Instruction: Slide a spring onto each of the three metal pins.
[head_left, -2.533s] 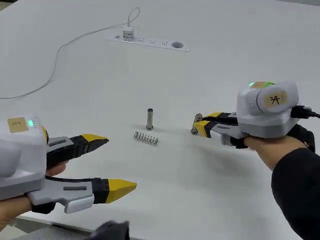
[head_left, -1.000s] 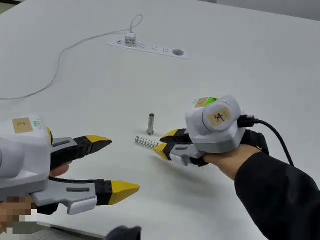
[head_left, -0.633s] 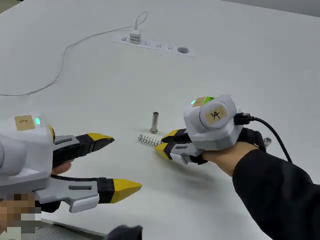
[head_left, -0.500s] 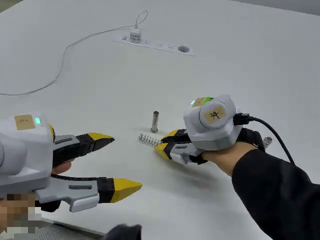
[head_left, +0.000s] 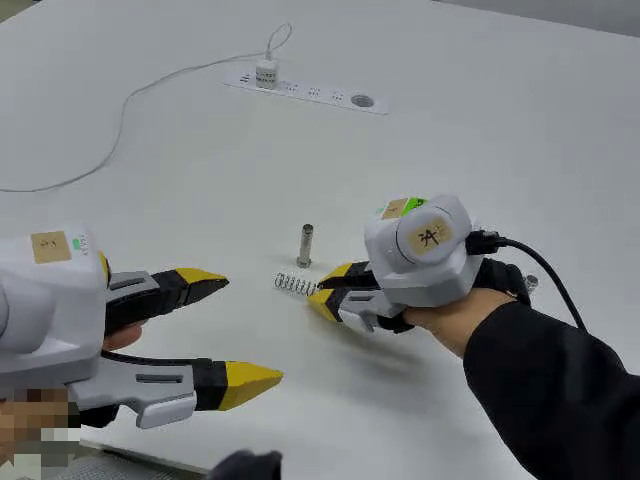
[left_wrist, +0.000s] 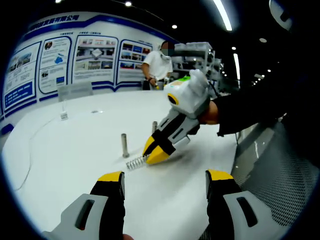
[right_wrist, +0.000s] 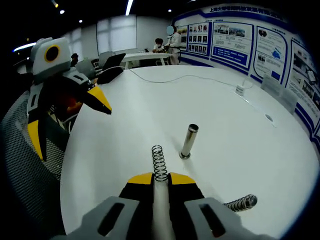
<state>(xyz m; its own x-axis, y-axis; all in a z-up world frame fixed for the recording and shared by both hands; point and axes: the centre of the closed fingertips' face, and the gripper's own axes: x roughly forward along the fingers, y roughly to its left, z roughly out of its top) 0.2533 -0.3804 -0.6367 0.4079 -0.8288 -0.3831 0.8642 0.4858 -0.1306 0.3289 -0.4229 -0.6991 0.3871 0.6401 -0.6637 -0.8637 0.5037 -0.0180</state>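
White desk (head_left: 480, 120), frame centre: the right claw (head_left: 322, 290), having swung in from the right edge, is pinching the end of the spring (head_left: 295, 284) just below the bare upright pin (head_left: 304, 245), likely readying threading. The left claw (head_left: 252, 330) is idling, released, lower left.

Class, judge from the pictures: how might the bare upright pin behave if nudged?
Tall and slim on a small base, the pin probably tips easily. Round-bodied, it would likely roll once down. Its shiny metal looks stiff, perhaps slippery.
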